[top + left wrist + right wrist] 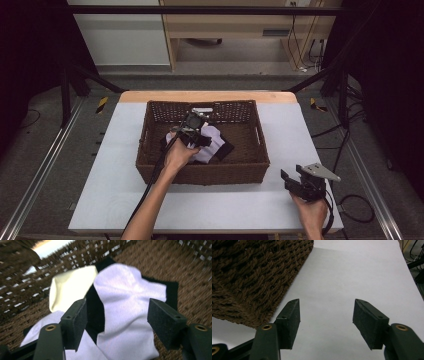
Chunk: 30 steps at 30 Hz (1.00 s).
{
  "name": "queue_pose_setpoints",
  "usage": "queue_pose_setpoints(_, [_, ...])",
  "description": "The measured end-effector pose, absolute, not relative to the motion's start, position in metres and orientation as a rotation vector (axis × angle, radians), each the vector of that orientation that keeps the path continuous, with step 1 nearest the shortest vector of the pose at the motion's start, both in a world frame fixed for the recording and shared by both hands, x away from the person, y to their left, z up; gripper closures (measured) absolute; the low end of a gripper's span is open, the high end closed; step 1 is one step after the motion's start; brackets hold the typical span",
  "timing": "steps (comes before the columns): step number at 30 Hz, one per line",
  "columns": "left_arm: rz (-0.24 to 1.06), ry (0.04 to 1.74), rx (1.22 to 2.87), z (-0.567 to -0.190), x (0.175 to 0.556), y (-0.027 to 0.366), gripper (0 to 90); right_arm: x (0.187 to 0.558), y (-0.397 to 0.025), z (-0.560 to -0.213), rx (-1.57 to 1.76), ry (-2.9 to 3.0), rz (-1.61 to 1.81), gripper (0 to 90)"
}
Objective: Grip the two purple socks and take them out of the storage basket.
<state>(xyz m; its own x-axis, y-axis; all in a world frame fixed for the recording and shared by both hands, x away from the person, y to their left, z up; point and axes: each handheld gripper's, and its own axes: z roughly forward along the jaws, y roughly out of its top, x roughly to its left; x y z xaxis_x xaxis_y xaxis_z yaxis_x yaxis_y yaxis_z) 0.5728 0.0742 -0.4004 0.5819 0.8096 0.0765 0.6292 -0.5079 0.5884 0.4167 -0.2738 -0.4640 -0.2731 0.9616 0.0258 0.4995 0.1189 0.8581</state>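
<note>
The left gripper (pixel 194 125) hangs inside the wicker basket (pixel 150 150), its jaws spread wide with nothing between them, just above a heap of folded cloths. In the left gripper view, a white cloth (pixel 127 312) with a black edge lies straight ahead between the jaws, and a cream cloth (pixel 70 290) sits at about eleven o'clock of it, against the woven wall. A strip of black cloth (pixel 95 307) shows between the two. From the high view the heap lies in the basket's near left part, around seven o'clock of its centre; the rest of the basket floor is bare weave.

The right gripper (pixel 302 182) rests low over the counter (pixel 115 190) at about four o'clock of the basket, well apart from the cloths, jaws parted and holding nothing. Its own view shows the basket's outer corner at ten o'clock.

The counter is white with a wooden strip along its far edge. Beyond it lie a grey floor, pale furniture and loose cables.

The white cloth looks smooth, softly creased, faintly lilac.
</note>
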Motion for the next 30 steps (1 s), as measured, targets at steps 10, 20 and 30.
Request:
queue_pose_setpoints(10, [0.426, 1.186, 2.425, -0.410, 0.579, 0.067, 31.8, 0.417, -0.275, -0.465, 1.423, 1.846, 1.074, 38.4])
queue_pose_setpoints(20, [0.330, 1.231, 2.477, -0.416, 0.583, 0.067, 59.3, 0.417, -0.274, -0.465, 1.425, 1.847, 1.074, 38.4])
queue_pose_setpoints(30, [0.346, 1.165, 2.390, -0.407, 0.577, 0.072, 85.3, 0.416, -0.276, -0.465, 1.424, 1.847, 1.074, 38.8])
